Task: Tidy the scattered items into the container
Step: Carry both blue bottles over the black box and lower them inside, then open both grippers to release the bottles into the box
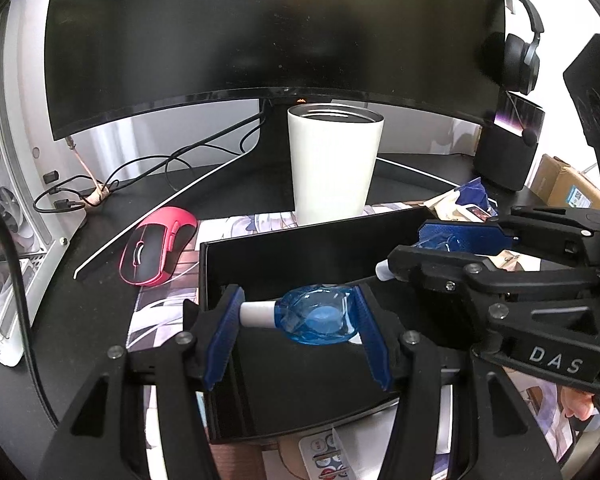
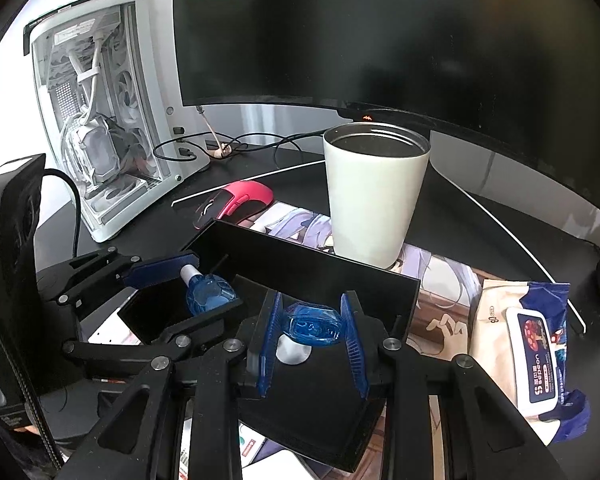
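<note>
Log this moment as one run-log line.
left gripper: shut on blue bottle | right gripper: shut on second blue bottle | both above black box | wipes pack: outside

Ahead of the grippers a white tumbler (image 1: 334, 168) stands under a dark curved monitor (image 1: 276, 28). A pink mouse (image 1: 156, 250) lies ahead-left, a headset (image 1: 518, 54) hangs ahead-right.
</note>
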`<state>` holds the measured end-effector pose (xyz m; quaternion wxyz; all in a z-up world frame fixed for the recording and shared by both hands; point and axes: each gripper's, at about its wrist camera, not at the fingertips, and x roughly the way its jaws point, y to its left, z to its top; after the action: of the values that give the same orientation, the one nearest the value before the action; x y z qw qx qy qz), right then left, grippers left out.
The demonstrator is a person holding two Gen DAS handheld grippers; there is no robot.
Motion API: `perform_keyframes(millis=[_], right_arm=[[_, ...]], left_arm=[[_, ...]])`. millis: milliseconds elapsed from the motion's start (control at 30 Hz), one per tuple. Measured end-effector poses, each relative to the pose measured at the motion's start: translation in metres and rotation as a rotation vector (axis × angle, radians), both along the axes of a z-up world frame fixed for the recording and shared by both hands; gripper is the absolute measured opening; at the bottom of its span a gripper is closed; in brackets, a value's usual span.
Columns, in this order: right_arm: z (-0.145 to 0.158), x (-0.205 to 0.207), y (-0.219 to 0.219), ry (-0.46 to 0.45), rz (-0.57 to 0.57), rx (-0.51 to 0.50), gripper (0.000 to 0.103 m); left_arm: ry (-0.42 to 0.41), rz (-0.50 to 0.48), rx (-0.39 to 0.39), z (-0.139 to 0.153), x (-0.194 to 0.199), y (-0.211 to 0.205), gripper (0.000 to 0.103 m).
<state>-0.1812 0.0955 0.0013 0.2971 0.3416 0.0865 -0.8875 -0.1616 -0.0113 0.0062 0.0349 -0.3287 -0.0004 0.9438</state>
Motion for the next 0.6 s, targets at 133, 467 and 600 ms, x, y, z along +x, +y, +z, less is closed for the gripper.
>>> perform_keyframes(millis=[133, 467, 600], right_arm=[[-0.001, -0.002, 0.001, -0.01, -0.006, -0.004, 0.03], [0.0, -0.002, 0.006, -0.025, -0.008, -0.007, 0.033], [0.006, 0.002, 0.015, -0.009, -0.017, -0.048, 0.057]], left_arm=[[0.002, 0.001, -0.005, -0.002, -0.003, 0.002, 0.055], [0.005, 0.009, -0.007, -0.001, -0.002, 0.001, 0.056], [0.027, 0.013, -0.008, 0.004, 0.005, 0.0, 0.079]])
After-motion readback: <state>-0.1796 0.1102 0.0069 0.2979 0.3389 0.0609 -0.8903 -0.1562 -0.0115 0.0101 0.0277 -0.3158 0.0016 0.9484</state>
